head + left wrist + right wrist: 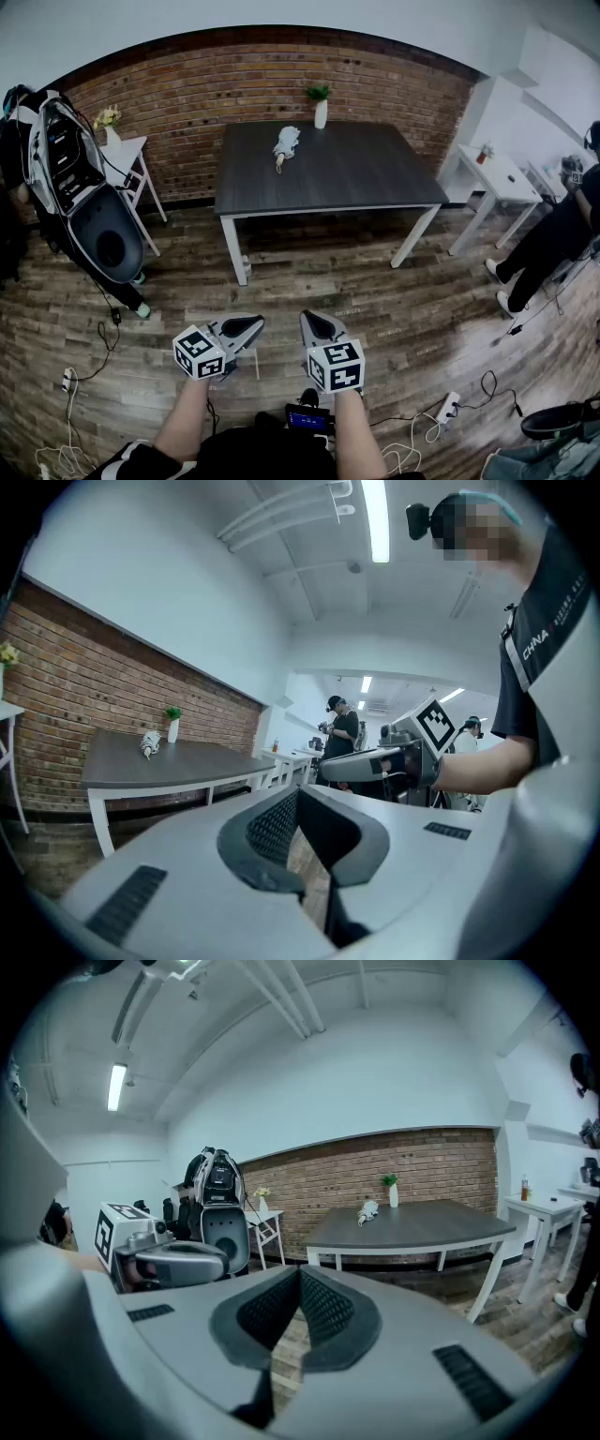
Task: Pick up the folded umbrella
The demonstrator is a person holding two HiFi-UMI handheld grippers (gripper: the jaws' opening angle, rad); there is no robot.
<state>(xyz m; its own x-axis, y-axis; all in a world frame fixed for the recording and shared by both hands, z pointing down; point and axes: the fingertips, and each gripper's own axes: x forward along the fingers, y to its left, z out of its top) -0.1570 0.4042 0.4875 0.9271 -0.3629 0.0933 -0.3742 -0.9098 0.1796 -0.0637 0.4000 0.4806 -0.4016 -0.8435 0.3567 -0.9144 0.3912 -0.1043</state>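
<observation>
The left gripper and the right gripper are both held low in front of the person, each with its jaws pressed together on nothing. The folded umbrella lies well apart from them at twelve o'clock, near the far edge of the dark table. To do the step well, the person should probably walk up to the table first. One pair of jaws should then be spread before it reaches the umbrella and closed across the narrow bundle, not its handle end. It should also stay off the white vase at one o'clock of the umbrella. The table top looks flat and otherwise bare. A brick wall stands behind it, over a plank floor with loose cables. A white side table is at ten o'clock, and another person is at three.
</observation>
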